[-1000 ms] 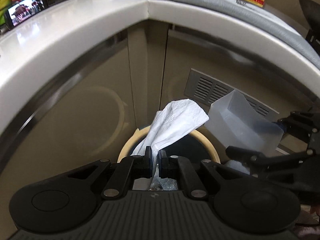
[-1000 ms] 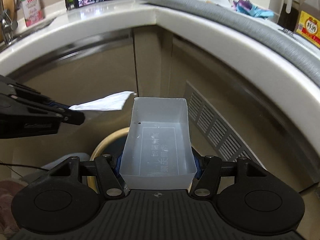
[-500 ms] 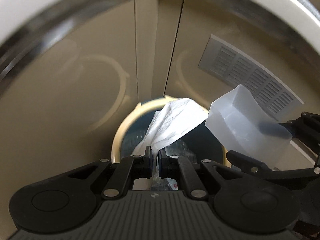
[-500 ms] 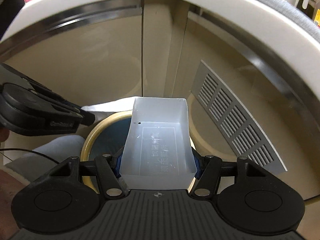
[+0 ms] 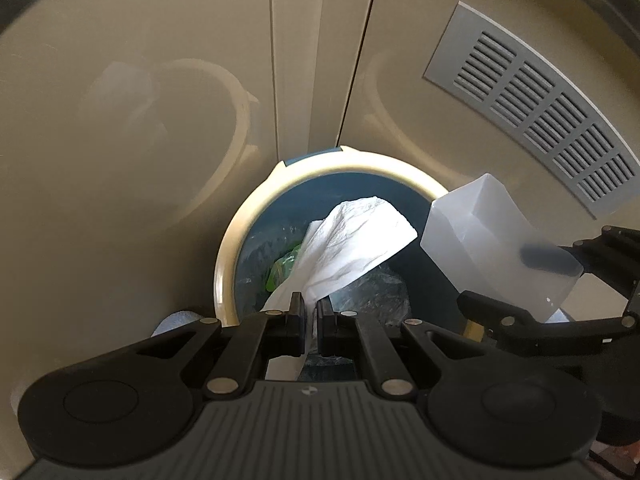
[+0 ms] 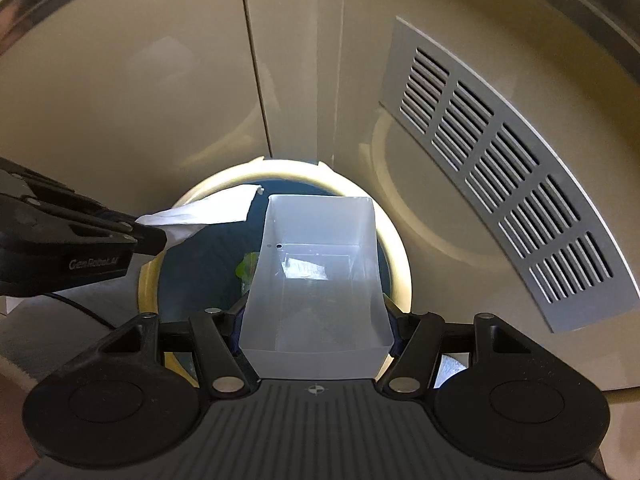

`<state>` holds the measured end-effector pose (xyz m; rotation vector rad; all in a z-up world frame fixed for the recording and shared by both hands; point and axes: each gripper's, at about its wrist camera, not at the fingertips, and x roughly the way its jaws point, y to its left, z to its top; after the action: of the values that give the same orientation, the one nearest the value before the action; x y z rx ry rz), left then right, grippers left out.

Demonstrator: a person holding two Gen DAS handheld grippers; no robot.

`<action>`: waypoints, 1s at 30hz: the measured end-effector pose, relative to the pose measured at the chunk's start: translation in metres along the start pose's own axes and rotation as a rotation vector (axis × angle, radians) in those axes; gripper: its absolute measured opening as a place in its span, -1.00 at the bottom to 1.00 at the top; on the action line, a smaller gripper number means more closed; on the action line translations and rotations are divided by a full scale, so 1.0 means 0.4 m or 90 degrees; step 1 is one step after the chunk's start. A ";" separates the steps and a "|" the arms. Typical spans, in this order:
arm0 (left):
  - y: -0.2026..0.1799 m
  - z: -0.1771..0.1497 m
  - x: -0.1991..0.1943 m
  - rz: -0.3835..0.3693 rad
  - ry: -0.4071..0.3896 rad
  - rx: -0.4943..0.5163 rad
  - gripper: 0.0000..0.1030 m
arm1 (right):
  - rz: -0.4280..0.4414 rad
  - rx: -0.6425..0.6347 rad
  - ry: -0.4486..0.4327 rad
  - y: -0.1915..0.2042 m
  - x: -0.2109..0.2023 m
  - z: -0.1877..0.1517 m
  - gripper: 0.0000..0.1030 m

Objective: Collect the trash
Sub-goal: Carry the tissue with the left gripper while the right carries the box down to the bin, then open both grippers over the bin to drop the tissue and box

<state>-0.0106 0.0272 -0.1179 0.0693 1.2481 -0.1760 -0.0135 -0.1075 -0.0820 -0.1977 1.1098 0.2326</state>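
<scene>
My left gripper [image 5: 311, 312] is shut on a crumpled white tissue [image 5: 356, 244], holding it over the open mouth of a round trash bin with a cream rim [image 5: 228, 256] and dark blue inside. My right gripper [image 6: 314, 320] is shut on a translucent white plastic box [image 6: 320, 276], also held above the bin [image 6: 400, 256]. In the left wrist view the box [image 5: 492, 248] hangs at the bin's right edge. In the right wrist view the left gripper [image 6: 150, 238] and the tissue [image 6: 208, 214] come in from the left. Green scraps [image 5: 282, 270] and clear plastic lie inside the bin.
Beige cabinet doors [image 5: 160, 100] stand directly behind the bin, meeting at a corner. A grey vent grille [image 6: 500, 168] is set in the right door. A steel trim strip runs under the counter edge [image 6: 60, 4] above.
Both grippers have dropped from counter height down toward the bin and tilted forward. The tissue and the box now sit closer over the bin's opening. Both grips stay shut.
</scene>
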 end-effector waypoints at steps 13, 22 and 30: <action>-0.008 0.012 0.064 0.015 0.025 0.007 -0.89 | -0.001 0.003 0.035 -0.008 0.059 0.009 0.24; -0.013 0.016 0.118 0.027 0.055 0.016 -0.89 | -0.011 0.014 0.051 -0.015 0.082 0.014 0.24; -0.016 0.027 0.187 0.045 0.099 0.039 -0.53 | -0.012 0.019 0.076 -0.009 0.123 0.016 0.27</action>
<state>0.0212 0.0121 -0.1851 0.1824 1.3940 -0.1501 0.0138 -0.1050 -0.1233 -0.1983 1.2292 0.1889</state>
